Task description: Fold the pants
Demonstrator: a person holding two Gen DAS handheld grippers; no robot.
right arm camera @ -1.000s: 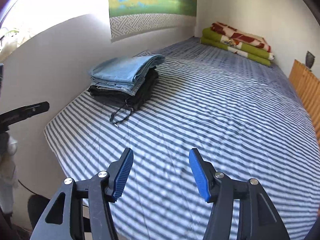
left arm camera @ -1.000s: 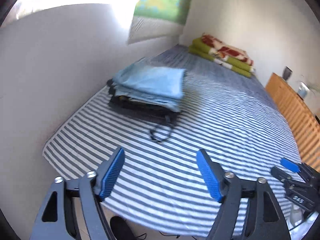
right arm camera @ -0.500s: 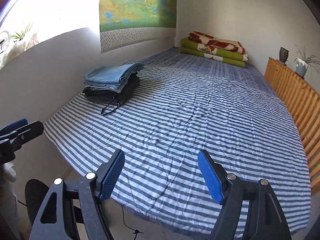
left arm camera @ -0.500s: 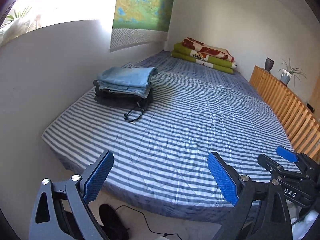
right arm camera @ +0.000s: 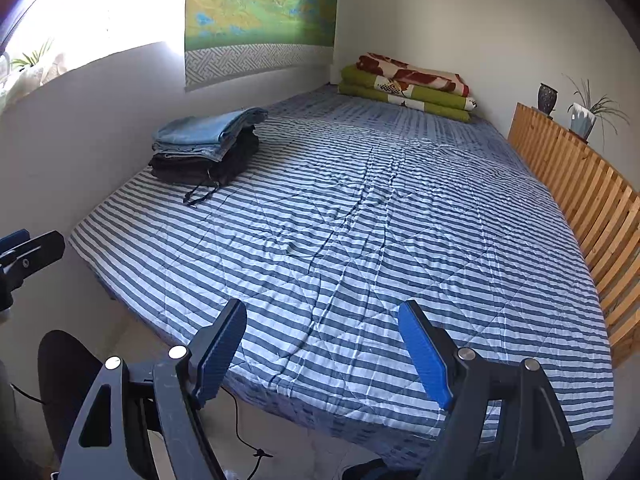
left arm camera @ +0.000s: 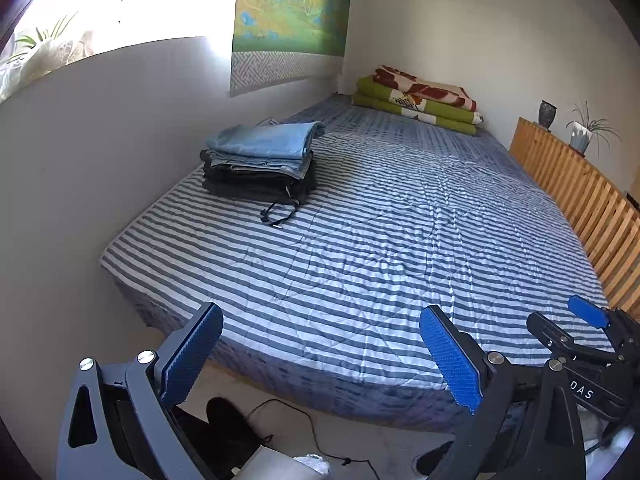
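A stack of folded pants [left arm camera: 260, 156] [right arm camera: 204, 140], light blue jeans over dark pairs, lies at the far left of the striped bed [left arm camera: 380, 232], beside the wall. A black drawstring [left arm camera: 278, 214] trails from the stack onto the sheet. My left gripper [left arm camera: 320, 314] hangs off the bed's near edge, over the floor, its jaws opening with nothing between them. My right gripper [right arm camera: 323, 308] is over the near edge too, open and empty. Both are far from the stack.
Folded green and red blankets [left arm camera: 420, 100] lie at the bed's far end. A wooden slatted rail [left arm camera: 580, 192] runs along the right side, with a vase and a potted plant [left arm camera: 584, 136] on it. A cable [left arm camera: 312, 432] and a dark object lie on the floor below.
Both grippers have drawn back from above the bed to beyond its near edge, so the stack looks farther away. Both pairs of jaws have spread wider.
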